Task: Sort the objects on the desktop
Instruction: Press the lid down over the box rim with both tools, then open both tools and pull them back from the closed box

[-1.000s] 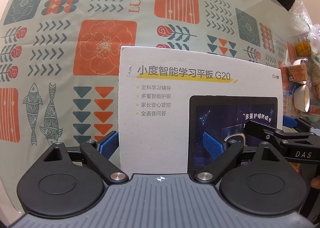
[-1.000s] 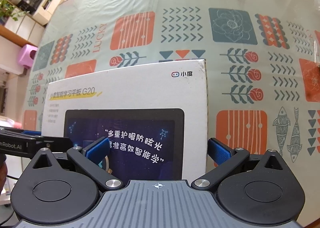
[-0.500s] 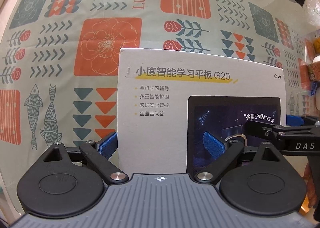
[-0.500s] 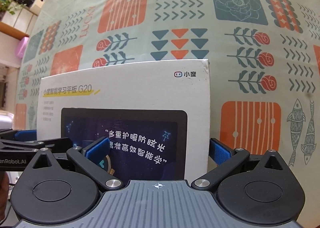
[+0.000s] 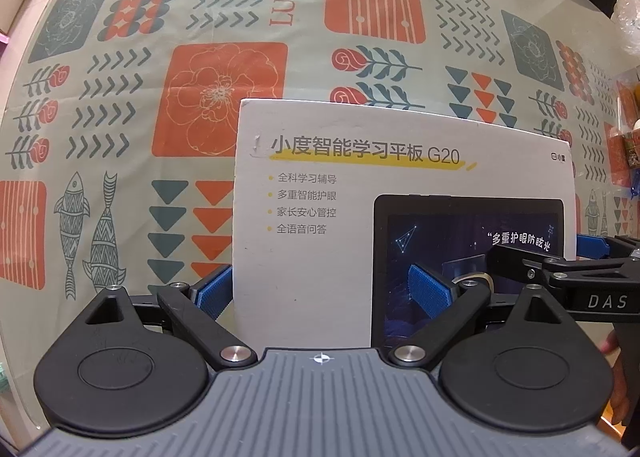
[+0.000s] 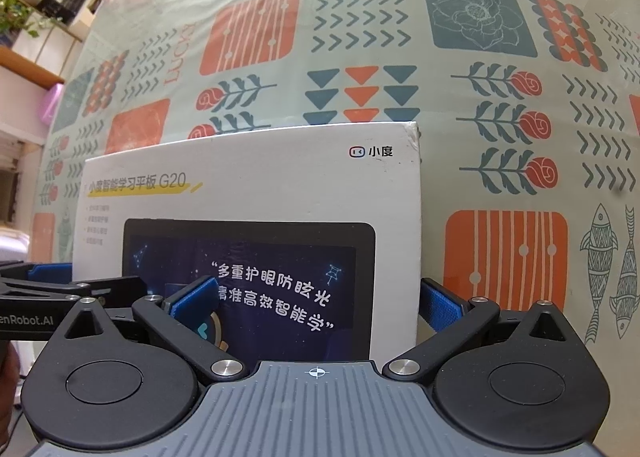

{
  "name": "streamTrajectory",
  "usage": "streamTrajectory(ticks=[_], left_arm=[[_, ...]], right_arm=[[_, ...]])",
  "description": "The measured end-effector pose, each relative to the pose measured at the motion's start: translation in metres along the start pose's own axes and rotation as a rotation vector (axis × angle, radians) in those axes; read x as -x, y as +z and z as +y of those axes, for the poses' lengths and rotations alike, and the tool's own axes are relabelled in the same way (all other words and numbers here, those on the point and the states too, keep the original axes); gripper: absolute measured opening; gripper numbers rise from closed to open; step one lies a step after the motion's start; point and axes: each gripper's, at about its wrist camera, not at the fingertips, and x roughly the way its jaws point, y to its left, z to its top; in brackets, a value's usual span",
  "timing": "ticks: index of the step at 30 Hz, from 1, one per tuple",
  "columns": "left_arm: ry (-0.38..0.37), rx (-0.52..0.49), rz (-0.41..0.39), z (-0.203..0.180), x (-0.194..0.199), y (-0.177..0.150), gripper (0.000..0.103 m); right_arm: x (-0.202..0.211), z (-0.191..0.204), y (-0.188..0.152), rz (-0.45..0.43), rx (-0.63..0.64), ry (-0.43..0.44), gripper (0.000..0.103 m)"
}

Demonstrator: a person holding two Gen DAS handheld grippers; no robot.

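Box (image 5: 340, 241) nearer tablecloth (image 5: 224, 97), left gripper (image 5: 324, 289), right gripper (image 6: 316, 297) alongside, snack clutter (image 5: 628, 137) beyond

Both my wrist cameras look forward along my fingers, close over the white tablet box (image 5: 320, 257) (image 6: 280, 185), sharing it and the patterned tablecloth (image 5: 224, 97) (image 6: 480, 97).

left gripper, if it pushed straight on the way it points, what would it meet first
The white tablet box itself: it already sits between the left gripper fingers, one pad under its left edge, one over the printed screen. Beyond lies only the patterned tablecloth.
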Motion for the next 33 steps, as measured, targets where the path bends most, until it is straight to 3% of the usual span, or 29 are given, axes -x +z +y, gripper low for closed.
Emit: streamTrajectory(ticks=[6,7,10,13,19,25,33], left_arm=[[-0.005,0.046,-0.047,0.01,0.009,-0.01,0.103],[0.009,0.051,-0.058,0.011,0.014,-0.012,0.103],[0.079,0.032,-0.168,0.01,0.044,-0.024,0.103],[0.133,0.003,-0.288,0.003,0.082,-0.039,0.103],[0.121,0.01,-0.438,-0.013,0.15,-0.071,0.103],[0.045,-0.053,-0.391,-0.032,0.178,-0.09,0.103],[0.173,-0.054,-0.34,-0.043,0.188,-0.11,0.103]], right_arm=[[0.012,-0.005,-0.002,-0.002,-0.006,0.008,0.103],[0.021,-0.003,-0.004,-0.04,-0.003,-0.004,0.103],[0.061,0.013,-0.014,-0.209,-0.003,-0.148,0.103],[0.094,0.036,-0.018,-0.262,0.021,-0.34,0.103],[0.134,0.066,-0.038,-0.334,0.02,-0.374,0.103],[0.163,0.082,-0.06,-0.364,0.058,-0.335,0.103],[0.185,0.085,-0.082,-0.306,0.027,-0.414,0.103]])
